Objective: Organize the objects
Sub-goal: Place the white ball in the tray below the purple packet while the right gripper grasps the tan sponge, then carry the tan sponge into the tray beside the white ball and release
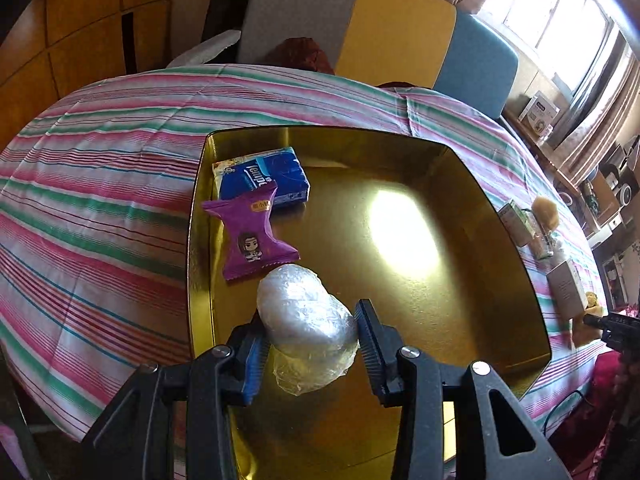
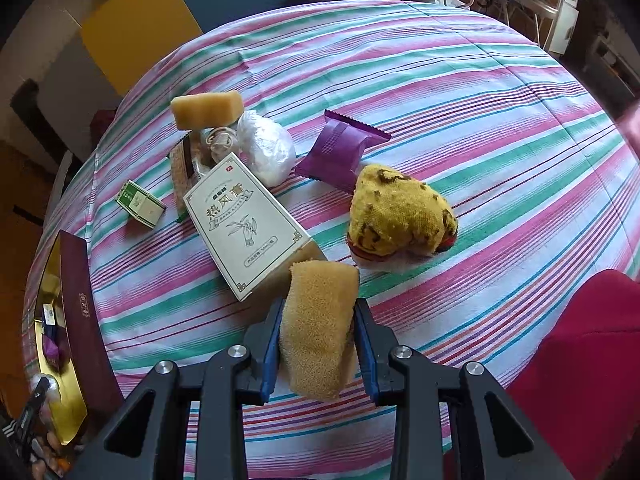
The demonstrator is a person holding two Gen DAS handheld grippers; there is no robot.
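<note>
Sunlit window (image 1: 560, 20), wood-panelled wall (image 1: 80, 20), striped tablecloth (image 1: 100, 160), grey-yellow-blue sofa (image 1: 396, 28).

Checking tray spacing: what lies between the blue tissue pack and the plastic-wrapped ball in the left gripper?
The purple snack packet lies between the blue tissue pack and the plastic-wrapped ball, on the gold tray; left wrist view.

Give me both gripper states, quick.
Left gripper: shut on the plastic-wrapped ball, over the gold tray.
Right gripper: shut on the sponge.
</note>
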